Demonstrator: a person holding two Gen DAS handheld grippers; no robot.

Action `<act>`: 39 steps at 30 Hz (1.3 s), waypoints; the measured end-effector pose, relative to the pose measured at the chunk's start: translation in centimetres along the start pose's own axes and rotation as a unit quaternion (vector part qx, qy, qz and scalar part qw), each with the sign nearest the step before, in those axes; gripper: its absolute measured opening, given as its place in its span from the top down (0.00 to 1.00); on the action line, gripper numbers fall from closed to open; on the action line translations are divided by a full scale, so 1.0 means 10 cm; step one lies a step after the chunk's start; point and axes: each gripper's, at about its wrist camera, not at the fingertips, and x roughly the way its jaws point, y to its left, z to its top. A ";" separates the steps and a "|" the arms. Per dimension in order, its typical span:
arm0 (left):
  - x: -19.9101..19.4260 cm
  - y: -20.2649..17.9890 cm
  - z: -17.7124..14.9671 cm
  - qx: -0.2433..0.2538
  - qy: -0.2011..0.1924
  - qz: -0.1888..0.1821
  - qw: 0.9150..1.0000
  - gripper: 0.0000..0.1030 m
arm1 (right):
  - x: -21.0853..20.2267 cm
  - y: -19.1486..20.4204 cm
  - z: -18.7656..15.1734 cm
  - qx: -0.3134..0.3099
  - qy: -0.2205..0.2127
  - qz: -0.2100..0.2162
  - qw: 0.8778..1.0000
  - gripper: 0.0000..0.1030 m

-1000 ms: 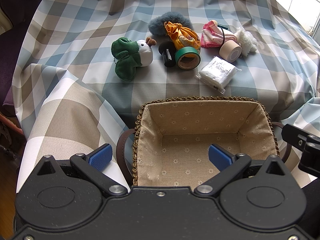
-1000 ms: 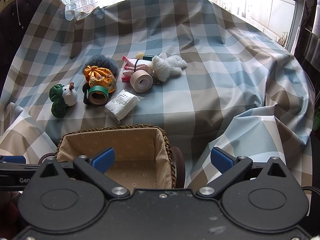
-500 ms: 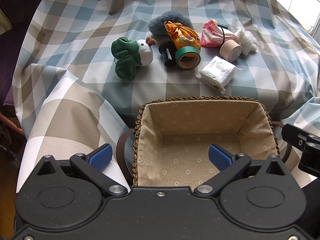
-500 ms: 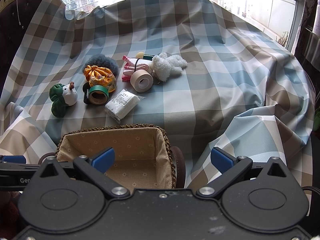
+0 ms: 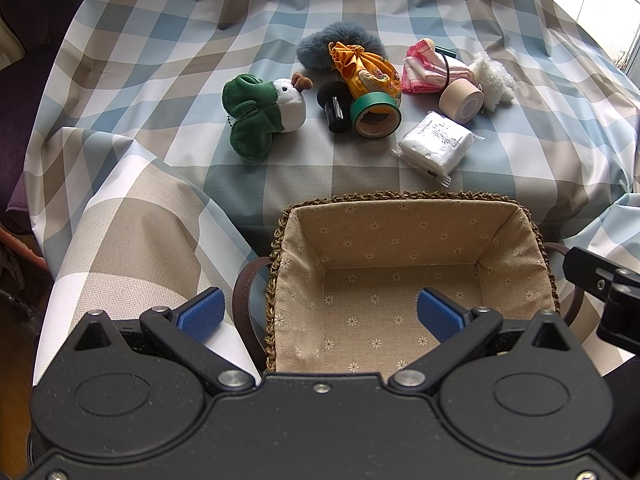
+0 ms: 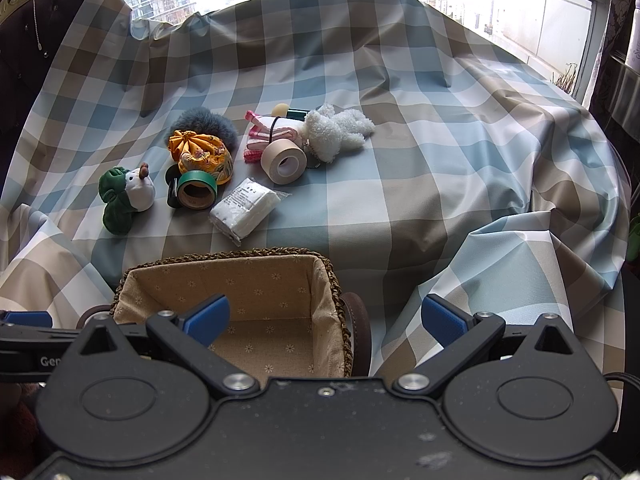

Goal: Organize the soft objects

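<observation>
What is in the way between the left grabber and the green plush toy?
Only the basket's far rim partly; the left gripper hangs open over its near-left corner, and bare checked cloth leads to the green plush toy.

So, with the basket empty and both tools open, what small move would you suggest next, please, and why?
Probably ease the left tool forward toward the green and white plush. It is soft, lies apart from the tape rolls, and sits on that tool's side. The lined basket holds nothing yet, and the right tool is open too, hanging near the basket.
</observation>
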 end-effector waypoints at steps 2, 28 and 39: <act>0.00 0.00 0.00 0.000 0.000 0.000 1.000 0.03 | 0.00 0.00 0.00 0.000 0.000 0.000 1.000 0.00; -0.05 0.18 0.44 -0.003 -0.048 -0.003 0.999 0.04 | 0.09 0.03 0.24 -0.011 -0.031 0.026 0.999 0.05; 0.32 0.44 0.90 -0.027 -0.050 0.016 0.998 0.04 | 0.52 0.20 0.43 -0.042 -0.002 0.060 0.997 0.05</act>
